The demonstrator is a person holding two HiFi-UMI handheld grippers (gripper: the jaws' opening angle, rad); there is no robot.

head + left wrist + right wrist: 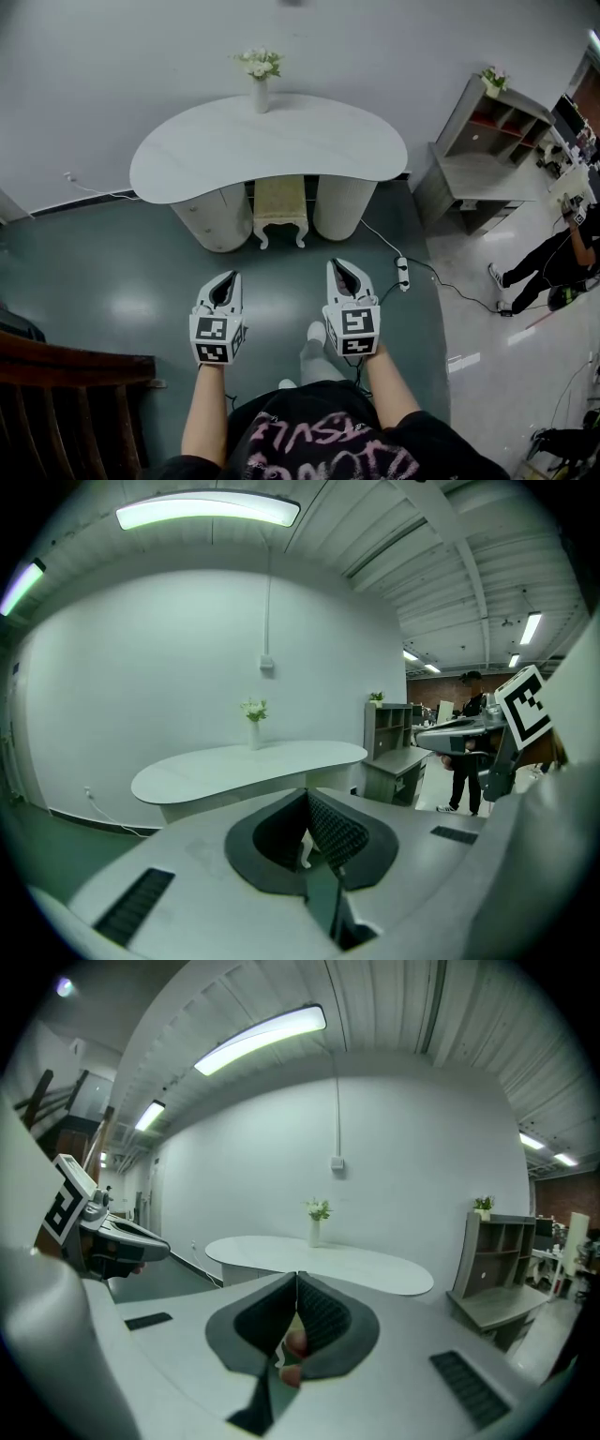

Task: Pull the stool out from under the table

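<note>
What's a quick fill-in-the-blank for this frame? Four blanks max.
1. The stool stands tucked ___ the table.
2. The only thing on the tabletop is a ___ holding flowers.
3. The left gripper and right gripper are short of the stool, jaws together, gripping ___.
4. A white power strip lies on the person's ___ side.

Missing words: under; vase; nothing; right.

Warehouse studio — strip light [206, 513], ribbed ceiling [441, 546] (brick wall [567, 1185] beyond), shelf unit [492, 141]
</note>
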